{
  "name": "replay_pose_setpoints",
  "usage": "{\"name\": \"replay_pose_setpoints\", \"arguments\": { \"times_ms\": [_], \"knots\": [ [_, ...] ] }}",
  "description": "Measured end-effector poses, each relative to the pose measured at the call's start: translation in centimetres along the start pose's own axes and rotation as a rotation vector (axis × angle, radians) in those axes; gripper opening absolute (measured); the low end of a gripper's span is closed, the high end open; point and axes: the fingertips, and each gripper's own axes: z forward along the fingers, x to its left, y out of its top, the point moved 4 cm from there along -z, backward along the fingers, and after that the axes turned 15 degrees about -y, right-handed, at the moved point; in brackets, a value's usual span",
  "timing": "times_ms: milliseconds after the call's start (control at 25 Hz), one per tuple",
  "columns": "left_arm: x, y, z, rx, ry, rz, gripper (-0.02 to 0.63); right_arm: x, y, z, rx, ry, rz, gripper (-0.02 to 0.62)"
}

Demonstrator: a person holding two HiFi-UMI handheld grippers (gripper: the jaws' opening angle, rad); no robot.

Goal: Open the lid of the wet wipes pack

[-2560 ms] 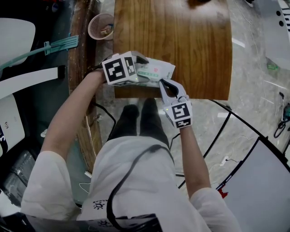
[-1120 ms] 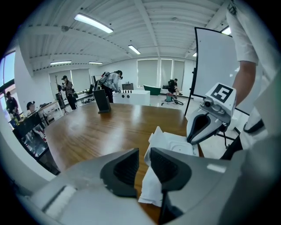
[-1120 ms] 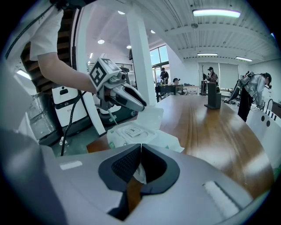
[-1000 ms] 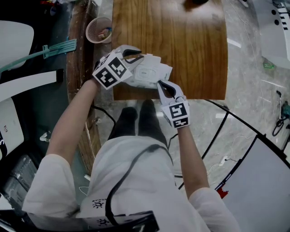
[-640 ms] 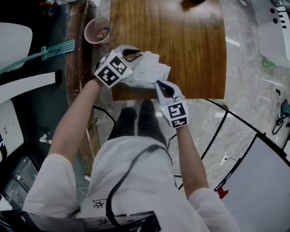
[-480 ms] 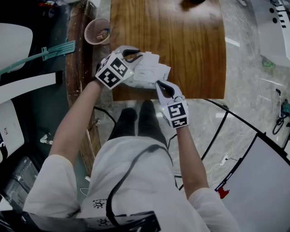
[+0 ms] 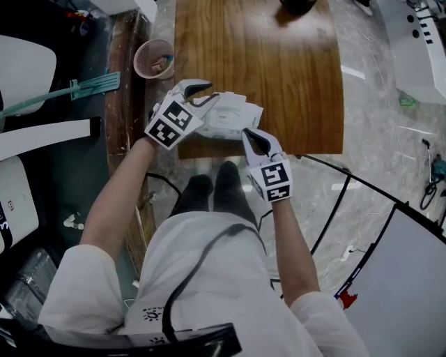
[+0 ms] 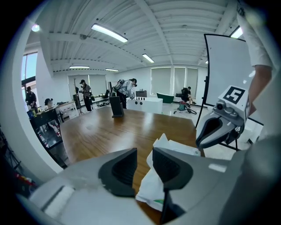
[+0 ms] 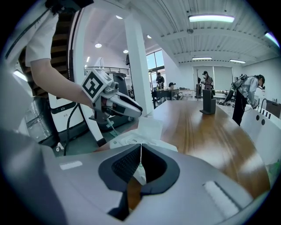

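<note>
The white wet wipes pack (image 7: 226, 120) lies at the near edge of the wooden table (image 7: 279, 56). Its lid (image 7: 233, 100) stands flipped up at the far side, and it shows as a white flap (image 9: 149, 127) in the right gripper view. My left gripper (image 7: 208, 93) hovers at the pack's left far corner. Its jaws are opening and nothing is between the pads (image 8: 125, 167). The pack (image 8: 151, 189) shows just beyond them. My right gripper (image 7: 249, 134) is shut on the pack's near right edge, with thin white film pinched between its pads (image 9: 127, 165).
A pink basket (image 7: 155, 59) sits on the floor left of the table. A dark object (image 7: 298, 5) stands at the table's far end. A green tool (image 7: 83, 87) lies further left. The person's legs are right below the table's near edge.
The pack's lid went from flat to flipped up. My left gripper, earlier closed at the lid, has parted its jaws and lifted slightly off it. The right gripper stayed put.
</note>
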Motion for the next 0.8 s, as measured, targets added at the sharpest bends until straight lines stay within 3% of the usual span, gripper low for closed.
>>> {"name": "replay_pose_setpoints", "arguments": {
  "times_ms": [320,800],
  "knots": [
    [-2.1,1.7,-3.4,-0.095,0.036,0.002,0.120,0.4,2.3,-2.4,-0.064,-0.057,0.034,0.012],
    [-6.8,3.8,-10.8,-0.284,0.094,-0.023,0.008,1.7,8.1,-8.5,-0.263,-0.174,0.127,0.009]
  ]
}}
